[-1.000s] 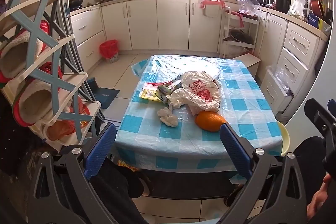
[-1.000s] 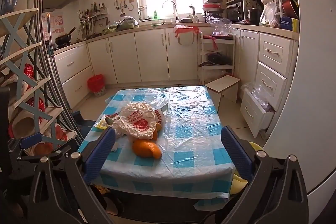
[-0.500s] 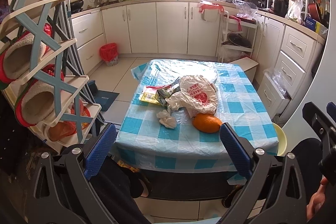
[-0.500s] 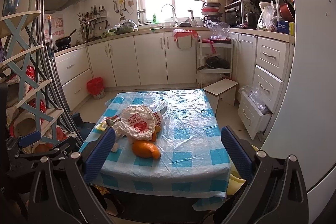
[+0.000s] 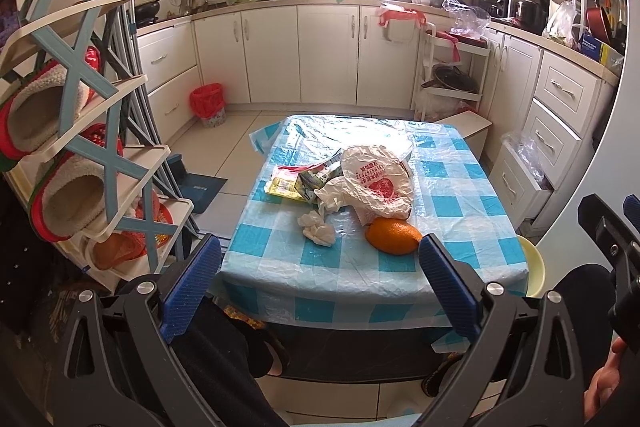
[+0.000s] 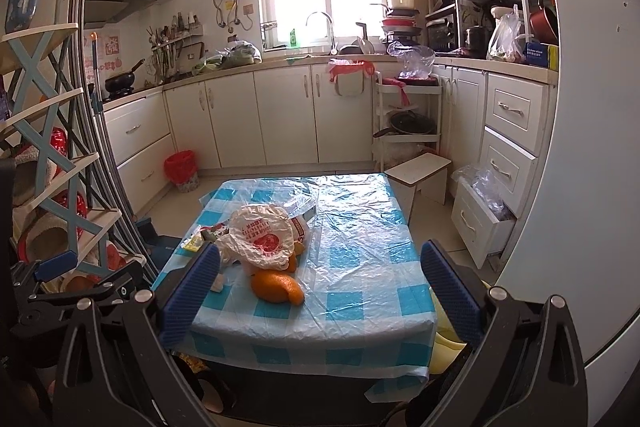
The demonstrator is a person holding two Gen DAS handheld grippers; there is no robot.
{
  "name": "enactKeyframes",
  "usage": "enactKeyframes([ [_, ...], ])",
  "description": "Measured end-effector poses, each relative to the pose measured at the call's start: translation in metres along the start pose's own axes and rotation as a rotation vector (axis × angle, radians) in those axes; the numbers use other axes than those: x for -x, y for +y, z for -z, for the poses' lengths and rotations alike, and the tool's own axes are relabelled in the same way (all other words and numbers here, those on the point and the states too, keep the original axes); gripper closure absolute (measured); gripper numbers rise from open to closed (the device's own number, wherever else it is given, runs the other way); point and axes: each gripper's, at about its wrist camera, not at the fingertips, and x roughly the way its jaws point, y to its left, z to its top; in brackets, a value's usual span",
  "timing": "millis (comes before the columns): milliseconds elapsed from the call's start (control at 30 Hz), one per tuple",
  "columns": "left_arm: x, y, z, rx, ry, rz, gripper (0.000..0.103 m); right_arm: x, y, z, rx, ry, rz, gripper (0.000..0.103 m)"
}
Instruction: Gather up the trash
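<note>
Trash lies on a low table (image 5: 472, 227) with a blue-checked plastic cover. In the left wrist view there is a crumpled white plastic bag (image 5: 378, 183) with red print, an orange peel (image 5: 393, 235) in front of it, a wad of white tissue (image 5: 317, 229), and yellow and green wrappers (image 5: 298, 183) to the left. The right wrist view shows the same bag (image 6: 262, 237) and peel (image 6: 276, 287). My left gripper (image 5: 320, 283) and right gripper (image 6: 318, 291) both stand open, well short of the table's near edge, with nothing between the fingers.
A red-lined waste bin (image 5: 208, 103) stands on the floor by the left cabinets. A shoe rack (image 5: 80, 131) with slippers is close on the left. A small stool (image 6: 420, 173), open drawers (image 6: 480, 223) and a yellow basin (image 5: 534, 271) sit to the right of the table.
Both grippers have drawn back and risen a little, so the table looks smaller and farther. Nothing on the table has moved.
</note>
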Motion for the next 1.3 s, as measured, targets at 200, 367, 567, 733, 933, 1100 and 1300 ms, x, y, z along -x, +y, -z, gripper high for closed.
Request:
enactKeyframes([
  [200,0.0006,-0.0009,-0.0003,0.000,-0.001,0.000,0.008,0.0011,-0.0003,-0.0008,0.000,-0.004,0.001,0.006],
  [367,0.0029,-0.0034,-0.0026,0.002,-0.006,0.003,0.008,0.0041,0.0009,-0.0009,0.005,-0.010,0.000,0.006],
  [567,0.0053,-0.0036,-0.0026,0.005,-0.009,0.006,0.008,0.0057,0.0032,-0.0018,0.012,-0.014,-0.001,0.006],
  [733,0.0052,-0.0037,-0.0021,0.005,-0.009,0.005,0.008,0.0053,0.0047,-0.0007,0.017,-0.020,-0.001,0.006],
  [933,0.0067,-0.0043,-0.0026,0.005,-0.010,0.007,0.008,0.0058,0.0056,-0.0003,0.020,-0.024,-0.001,0.006],
  [1100,0.0070,-0.0048,-0.0031,0.006,-0.010,0.009,0.008,0.0063,0.0068,-0.0007,0.022,-0.029,0.000,0.006],
  [1300,0.0082,-0.0067,-0.0046,0.008,-0.013,0.013,0.008,0.0065,0.0077,-0.0010,0.021,-0.030,-0.001,0.006],
])
